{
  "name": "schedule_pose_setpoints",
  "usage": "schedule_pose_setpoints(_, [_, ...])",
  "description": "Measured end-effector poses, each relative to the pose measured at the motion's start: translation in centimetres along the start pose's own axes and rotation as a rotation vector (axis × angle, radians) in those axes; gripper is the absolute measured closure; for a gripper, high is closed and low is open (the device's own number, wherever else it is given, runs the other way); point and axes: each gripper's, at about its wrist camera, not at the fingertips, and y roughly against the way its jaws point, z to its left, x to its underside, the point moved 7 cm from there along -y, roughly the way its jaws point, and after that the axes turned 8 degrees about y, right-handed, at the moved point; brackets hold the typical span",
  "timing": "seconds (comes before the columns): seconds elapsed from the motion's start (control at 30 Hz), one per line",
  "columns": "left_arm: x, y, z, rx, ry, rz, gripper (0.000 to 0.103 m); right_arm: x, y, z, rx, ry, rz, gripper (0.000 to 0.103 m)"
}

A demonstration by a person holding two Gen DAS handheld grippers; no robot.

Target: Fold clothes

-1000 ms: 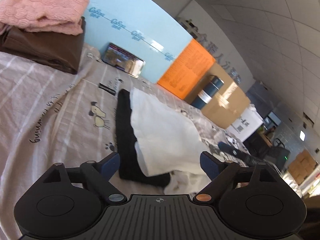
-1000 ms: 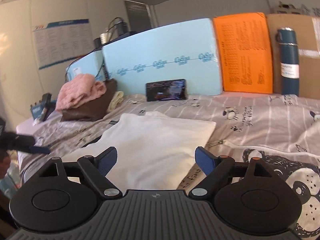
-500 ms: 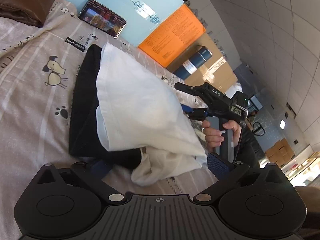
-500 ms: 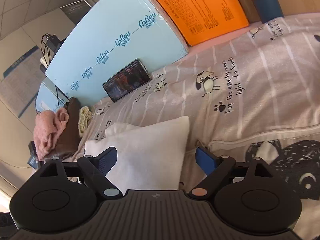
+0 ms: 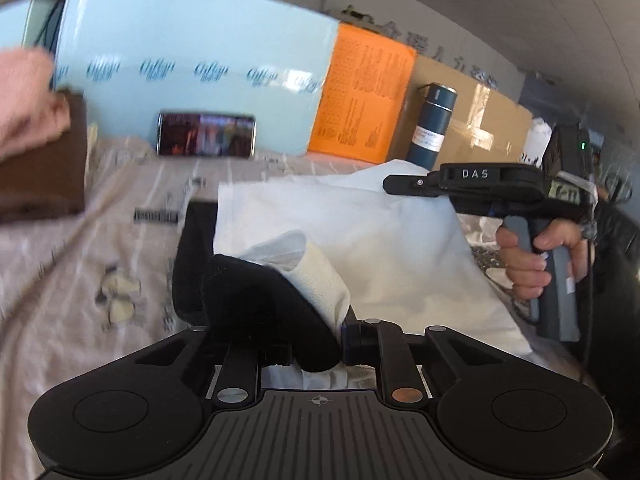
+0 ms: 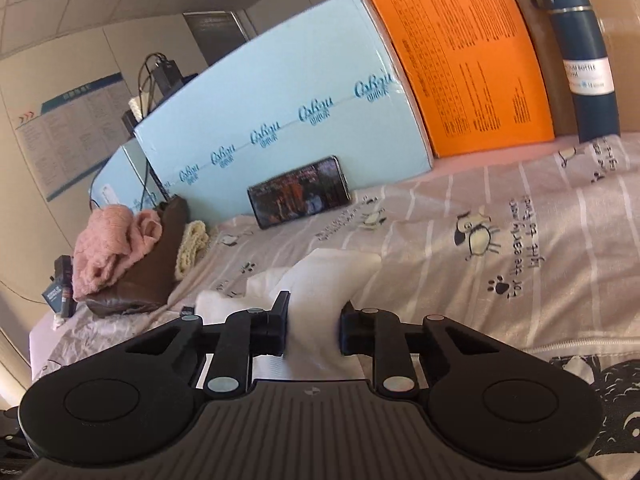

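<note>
Bare bedsheet [image 6: 500, 216] lies open right; folded stack [image 6: 132, 264] blocks far left; phone [image 6: 300, 192] (propped) and bottle [image 6: 584, 60] line the far edge.

Bright daylight in both views. Strong fisheye bending, black vignette in corners. Left wrist view: heavy motion smear at 9 to 11 o'clock, pink knit [image 5: 24, 100] and bedsheet [image 5: 60, 280] print unreadable; glare streak on blue foam board [image 5: 200, 40] near 12; taped cardboard box [image 5: 472, 120] shiny at 2. Right wrist view sharper, slight blur on board lettering; sheet washed out at 3 o'clock; soft shadow under white garment [image 6: 332, 280].
</note>
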Motion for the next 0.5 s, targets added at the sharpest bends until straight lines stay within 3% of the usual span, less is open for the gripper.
schedule_pose_setpoints(0.1, [-2.5, -0.6, -3.1, -0.009, -0.171, -0.077, 0.086, -1.3, 2.8, 0.7, 0.026, 0.041, -0.096, 0.084])
schedule_pose_setpoints(0.23, [-5.6, -3.2, -7.4, -0.001, -0.336, -0.166, 0.086, -2.9, 7.7, -1.1, 0.161, 0.063, -0.237, 0.084])
schedule_pose_setpoints(0.43, [-9.2, -9.2, -15.3, 0.113, -0.397, -0.268, 0.086, -4.6, 14.9, -7.4, 0.427, 0.037, -0.385, 0.084])
schedule_pose_setpoints(0.5, [-9.6, -11.7, -18.2, 0.171, -0.388, -0.259, 0.086, -4.9, 17.1, -9.6, 0.522, 0.033, -0.420, 0.084])
